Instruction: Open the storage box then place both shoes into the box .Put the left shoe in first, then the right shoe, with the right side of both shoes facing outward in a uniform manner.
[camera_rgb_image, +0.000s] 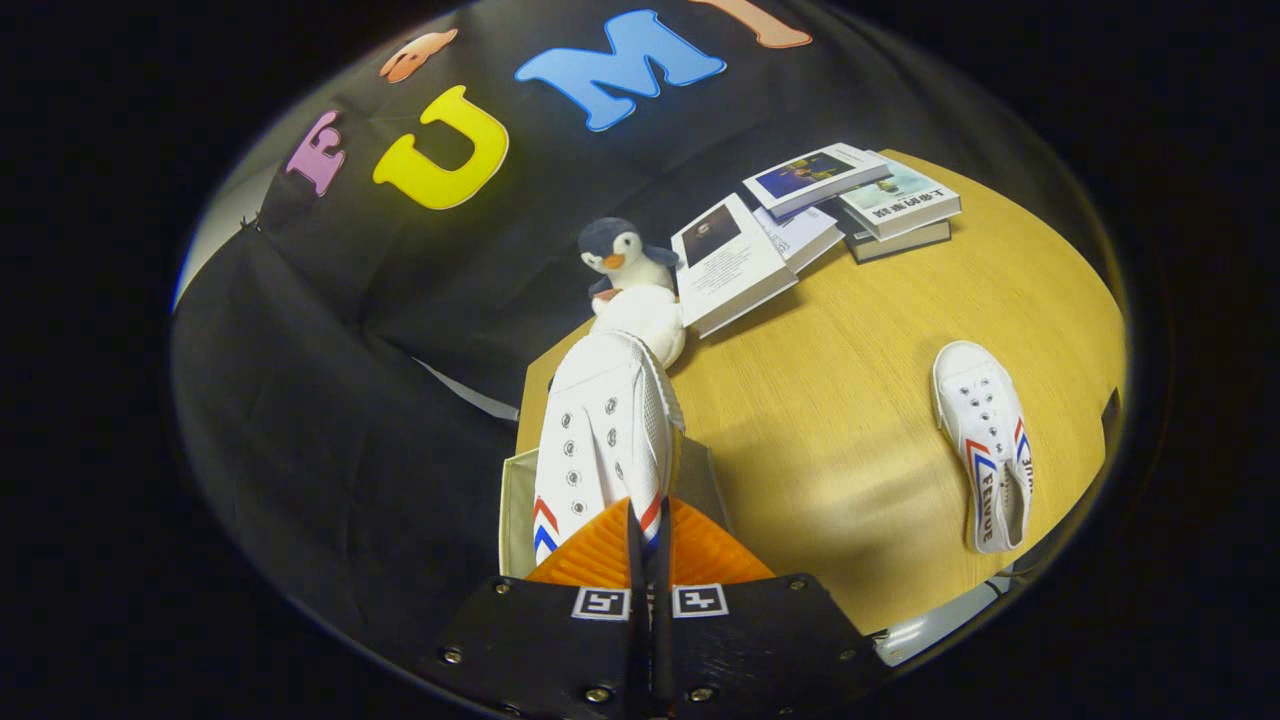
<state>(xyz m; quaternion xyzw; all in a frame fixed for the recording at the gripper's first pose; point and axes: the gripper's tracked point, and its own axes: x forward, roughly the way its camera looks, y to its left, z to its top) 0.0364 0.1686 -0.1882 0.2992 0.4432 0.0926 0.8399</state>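
Clamped in the claw (648, 545), one white shoe (600, 430) points toward a penguin toy (620, 255) and books (850, 200).

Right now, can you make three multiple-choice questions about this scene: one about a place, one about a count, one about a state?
1. Where does the second shoe lie?
A. on the wooden table
B. on the books
C. inside the box

2. How many white shoes are there?
A. one
B. two
C. three

3. What is the gripper doing?
A. open, holding nothing
B. shut on a book
C. shut on the held shoe

Answers:
1 A, it lies flat on bare wood, apart from the books.
2 B, one is held and one is on the table.
3 C, both orange fingers press its heel, beyond it the penguin toy.
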